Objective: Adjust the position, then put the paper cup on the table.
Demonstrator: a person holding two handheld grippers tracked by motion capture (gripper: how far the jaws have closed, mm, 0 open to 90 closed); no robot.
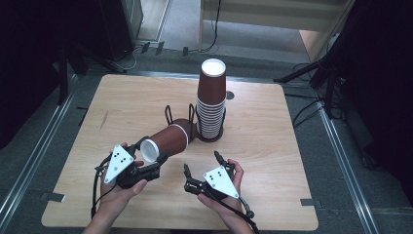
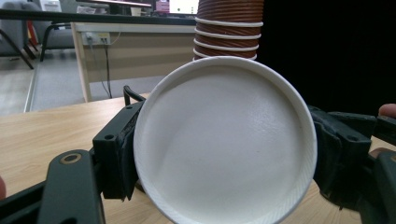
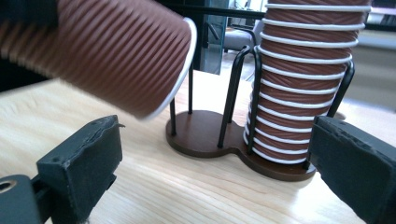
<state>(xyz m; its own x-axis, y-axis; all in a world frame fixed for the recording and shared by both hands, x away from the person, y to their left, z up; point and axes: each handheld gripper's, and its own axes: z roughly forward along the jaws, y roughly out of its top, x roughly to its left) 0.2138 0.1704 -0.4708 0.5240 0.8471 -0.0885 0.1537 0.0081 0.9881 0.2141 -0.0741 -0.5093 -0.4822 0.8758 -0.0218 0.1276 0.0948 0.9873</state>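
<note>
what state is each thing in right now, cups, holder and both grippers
brown cup: on its side, white base toward the person, clamped at the base
left gripper: shut on the brown cup
right gripper: open, holds nothing
cup stack: upside down, upright in one side of the holder
wire cup holder: stands on the table, other side free of cups
table: bears the holder

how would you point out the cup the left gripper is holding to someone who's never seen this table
On the wooden table a two-slot wire cup holder carries a tall stack of brown cups. Just left of it, the left gripper grips one brown paper cup by its base. It alone lies sideways, clear of the stack.
</note>
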